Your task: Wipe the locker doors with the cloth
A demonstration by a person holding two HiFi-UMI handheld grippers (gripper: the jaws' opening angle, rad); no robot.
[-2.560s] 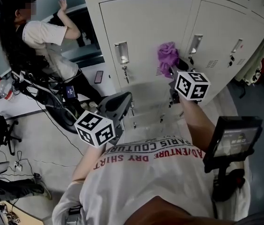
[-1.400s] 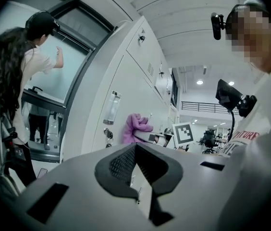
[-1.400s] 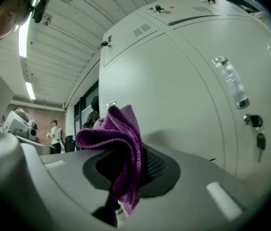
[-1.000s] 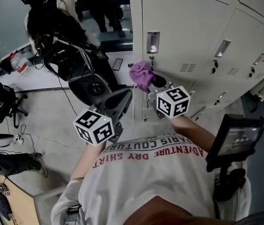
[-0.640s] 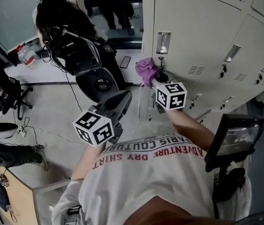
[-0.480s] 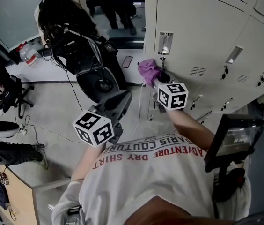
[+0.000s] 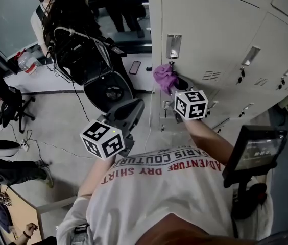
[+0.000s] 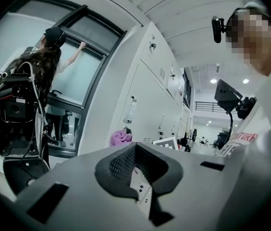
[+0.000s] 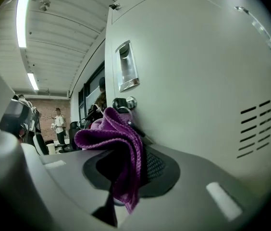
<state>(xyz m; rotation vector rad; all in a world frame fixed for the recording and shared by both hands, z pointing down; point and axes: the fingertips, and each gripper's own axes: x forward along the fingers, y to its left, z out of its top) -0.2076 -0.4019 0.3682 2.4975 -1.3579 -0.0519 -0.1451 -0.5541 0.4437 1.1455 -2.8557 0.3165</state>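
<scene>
My right hand-held gripper (image 9: 126,177) is clamped on the cloth (image 9: 121,138). The cloth sits against the lock (image 9: 124,102), just below the handle (image 9: 127,66) near the left edge of the door (image 9: 198,57). To wipe well, I should press the bunched cloth flat to the panel. I should sweep around the lock so the cloth does not snag on it. My left hand-held gripper (image 8: 138,170) hangs low, jaws together on nothing. The lockers are shut, so their contents are hidden.
</scene>
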